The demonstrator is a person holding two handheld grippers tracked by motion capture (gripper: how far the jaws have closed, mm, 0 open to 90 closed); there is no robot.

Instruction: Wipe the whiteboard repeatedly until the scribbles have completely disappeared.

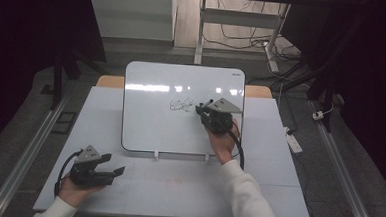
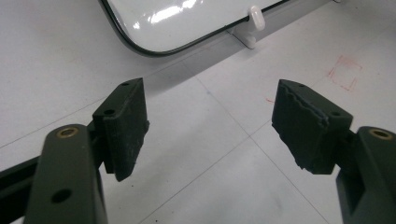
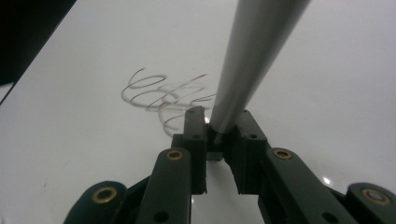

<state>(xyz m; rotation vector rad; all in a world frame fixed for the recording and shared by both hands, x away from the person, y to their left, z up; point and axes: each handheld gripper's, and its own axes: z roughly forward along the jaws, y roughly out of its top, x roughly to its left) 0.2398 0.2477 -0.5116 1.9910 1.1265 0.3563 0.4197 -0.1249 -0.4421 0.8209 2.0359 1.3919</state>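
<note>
A white whiteboard [image 1: 150,126] lies propped on the table, with a dark scribble [image 1: 180,106] near its middle. My right gripper [image 1: 201,109] hovers over the board just right of that scribble, shut on a grey marker [image 3: 252,56]. In the right gripper view the marker's barrel rises from between the pads of the right gripper [image 3: 217,128], beside the looping scribble [image 3: 161,95]. Which end of the marker meets the board is hidden. My left gripper [image 1: 115,164] rests near the table's front left, its jaws wide open over bare table. The left gripper [image 2: 210,126] has nothing between its pads.
The board's lower edge sits in white clips [image 2: 254,18]. A faint red square [image 2: 344,72] is drawn on the pale table [image 1: 276,193] ahead of the left gripper. Beyond the table are desk legs [image 1: 201,29] and floor cables [image 1: 244,41]. Metal rails run along both sides.
</note>
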